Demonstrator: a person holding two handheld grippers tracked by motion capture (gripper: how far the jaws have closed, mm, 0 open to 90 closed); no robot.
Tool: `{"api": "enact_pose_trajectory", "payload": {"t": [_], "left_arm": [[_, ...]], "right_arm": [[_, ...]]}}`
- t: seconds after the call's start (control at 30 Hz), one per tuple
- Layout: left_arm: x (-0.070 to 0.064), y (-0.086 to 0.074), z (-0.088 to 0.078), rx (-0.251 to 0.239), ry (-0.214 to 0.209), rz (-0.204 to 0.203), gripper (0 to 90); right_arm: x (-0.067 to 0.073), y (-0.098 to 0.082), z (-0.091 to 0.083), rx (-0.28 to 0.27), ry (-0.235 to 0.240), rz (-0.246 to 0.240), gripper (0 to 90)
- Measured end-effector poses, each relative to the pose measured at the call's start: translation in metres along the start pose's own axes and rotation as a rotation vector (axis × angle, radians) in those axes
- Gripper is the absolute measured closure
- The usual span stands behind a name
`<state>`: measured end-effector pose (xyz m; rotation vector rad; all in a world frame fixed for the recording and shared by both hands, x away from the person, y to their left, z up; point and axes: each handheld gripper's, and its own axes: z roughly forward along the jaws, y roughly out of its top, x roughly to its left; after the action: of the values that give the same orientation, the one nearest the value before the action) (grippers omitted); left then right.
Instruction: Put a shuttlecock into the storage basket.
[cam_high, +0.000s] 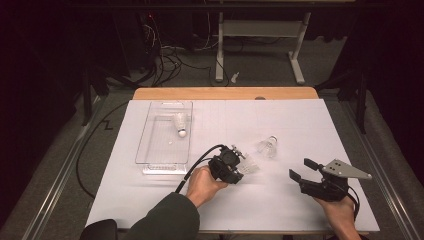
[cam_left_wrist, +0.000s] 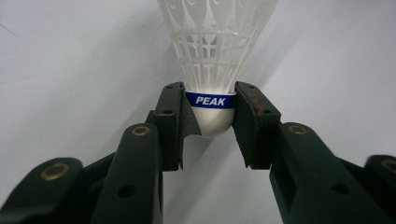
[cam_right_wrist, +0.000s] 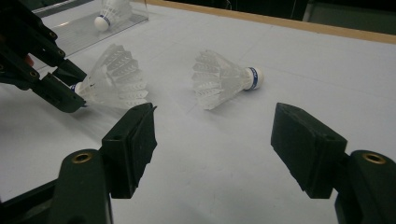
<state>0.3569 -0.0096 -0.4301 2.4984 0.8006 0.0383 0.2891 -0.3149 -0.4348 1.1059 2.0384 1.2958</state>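
The left tongs (cam_left_wrist: 210, 123) pinch the white plastic shuttlecock's (cam_left_wrist: 212, 60) cork base low over the white desk (cam_high: 280, 120); that rounded cork could squirt free. The right tongs (cam_right_wrist: 215, 140) gape empty nearby.

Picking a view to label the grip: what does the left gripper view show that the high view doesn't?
Left gripper view: the blue PEAK band on the shuttlecock's cork, with both pads pressed against that cork.

High view: the clear tray with a second shuttlecock inside, a third shuttlecock loose on the table, and the right tongs open.

Both: the left tongs gripping the shuttlecock over the white table.
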Motion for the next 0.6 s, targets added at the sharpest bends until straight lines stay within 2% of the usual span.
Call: {"api": "enact_pose_trajectory", "payload": {"t": [0.6], "left_arm": [[0.004,-0.01,-0.017,-0.107,-0.023,-0.04,65.1]], "right_arm": [[0.0,0.0,0.0,0.001,0.0,-0.002,31.0]]}}
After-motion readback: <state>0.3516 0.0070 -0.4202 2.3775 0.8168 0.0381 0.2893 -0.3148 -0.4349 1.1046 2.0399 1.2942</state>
